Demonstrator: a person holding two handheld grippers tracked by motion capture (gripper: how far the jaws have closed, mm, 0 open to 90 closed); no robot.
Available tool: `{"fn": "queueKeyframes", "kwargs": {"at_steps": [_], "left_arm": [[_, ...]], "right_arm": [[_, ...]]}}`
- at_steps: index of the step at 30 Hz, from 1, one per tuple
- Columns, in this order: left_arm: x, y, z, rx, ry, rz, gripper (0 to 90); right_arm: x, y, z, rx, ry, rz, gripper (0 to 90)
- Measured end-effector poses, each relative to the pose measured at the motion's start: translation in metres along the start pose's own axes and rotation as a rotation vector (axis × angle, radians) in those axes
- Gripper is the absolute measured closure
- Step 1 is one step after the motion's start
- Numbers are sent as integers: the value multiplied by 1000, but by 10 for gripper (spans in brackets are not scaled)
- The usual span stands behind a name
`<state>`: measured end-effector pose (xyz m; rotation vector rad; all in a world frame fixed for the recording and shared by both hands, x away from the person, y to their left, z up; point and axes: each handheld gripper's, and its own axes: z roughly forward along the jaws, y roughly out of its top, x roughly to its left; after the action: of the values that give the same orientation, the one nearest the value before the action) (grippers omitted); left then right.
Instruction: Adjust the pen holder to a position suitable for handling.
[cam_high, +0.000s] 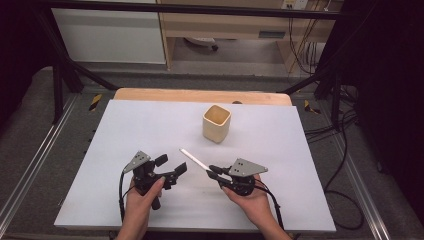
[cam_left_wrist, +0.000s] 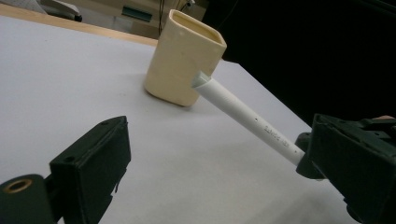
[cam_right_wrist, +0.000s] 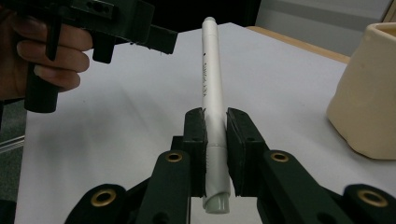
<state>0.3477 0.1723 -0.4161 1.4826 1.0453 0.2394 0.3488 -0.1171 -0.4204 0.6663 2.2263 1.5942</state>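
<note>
I am holding one white pen (cam_right_wrist: 212, 107) clamped between the two black pads of my right gripper (cam_high: 216, 173), gripping it low on the barrel so the grey end cap is poking out behind the pads and the long front part is reaching forward. In the high view the pen (cam_high: 194, 158) is riding clear of the white table sheet (cam_high: 150, 125) and pointing toward ten o'clock, out from the gripper's nose. My right jaws are pressing as tight as they go on that thin barrel; nothing is slipping that I can see.

My left gripper (cam_high: 171, 169) is sitting at nine o'clock from the pen, near but apart from it, with its jaws standing wide open and nothing between them; in its own view the pads (cam_left_wrist: 93, 163) are framing bare sheet.

At twelve o'clock from my right gripper, well apart, one cream square-sided cup (cam_high: 216, 123) is standing upright and, as far as the high view shows, looking empty.

As I judge it, the pickup is finished and the carrying is only starting: I am yet to bring the pen over the cup's mouth, tip it down and let go.

Count: one pen, one cup, two grippers, two hands of mine.
</note>
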Motion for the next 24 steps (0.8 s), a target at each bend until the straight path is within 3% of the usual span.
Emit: {"fn": "queueKeyframes", "kwargs": {"at_steps": [11,15,22,24], "left_arm": [[-1,-2,4,19,-38,-14,88],[0,-4,7,32,-61,-37,143],[0,-5,7,28,-92,-46,377],[-1,-5,7,31,-98,-47,392]], "right_arm": [[11,-1,7,-4,25,-16,786],[15,-1,9,-12,38,-17,786],[17,0,10,-20,40,-8,786],[17,-1,10,-18,39,-6,786]]}}
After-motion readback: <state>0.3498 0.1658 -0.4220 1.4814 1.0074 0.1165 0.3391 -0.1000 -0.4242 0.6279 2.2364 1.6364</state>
